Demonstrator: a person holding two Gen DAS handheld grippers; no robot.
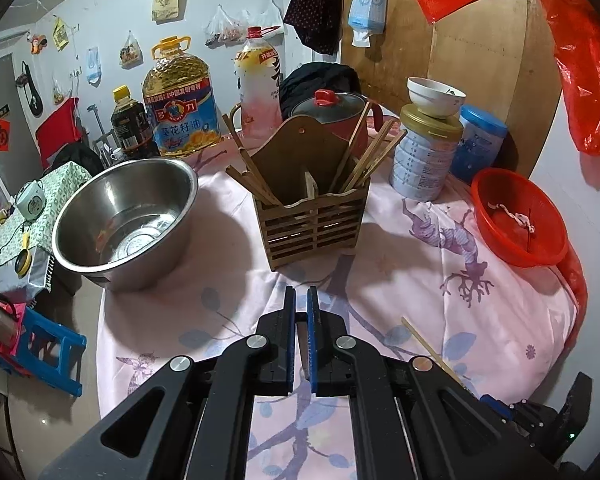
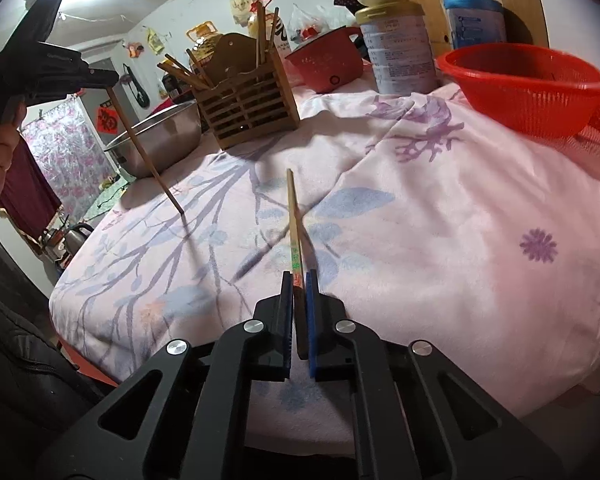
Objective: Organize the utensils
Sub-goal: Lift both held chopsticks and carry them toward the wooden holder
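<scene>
Both hand-held grippers are clamping a chopstick each right now. The right hand-held gripper (image 2: pixel 299 280) is pinching the near end of a chopstick (image 2: pixel 293 216) that's lying on the pink floral cloth (image 2: pixel 440 220) covering the table, its tip pointing toward the far side. Over on the left, the left hand-held gripper (image 2: pixel 109 84) is gripping a second chopstick (image 2: pixel 148 156) by its top, the stick slanting down with its lower tip right at the cloth. The wooden utensil holder (image 1: pixel 314 216) is sitting farther back, already bristling with chopsticks, with a steel bowl (image 1: pixel 126 216) to its left and a red basket (image 1: pixel 518 218) off to the right.
</scene>
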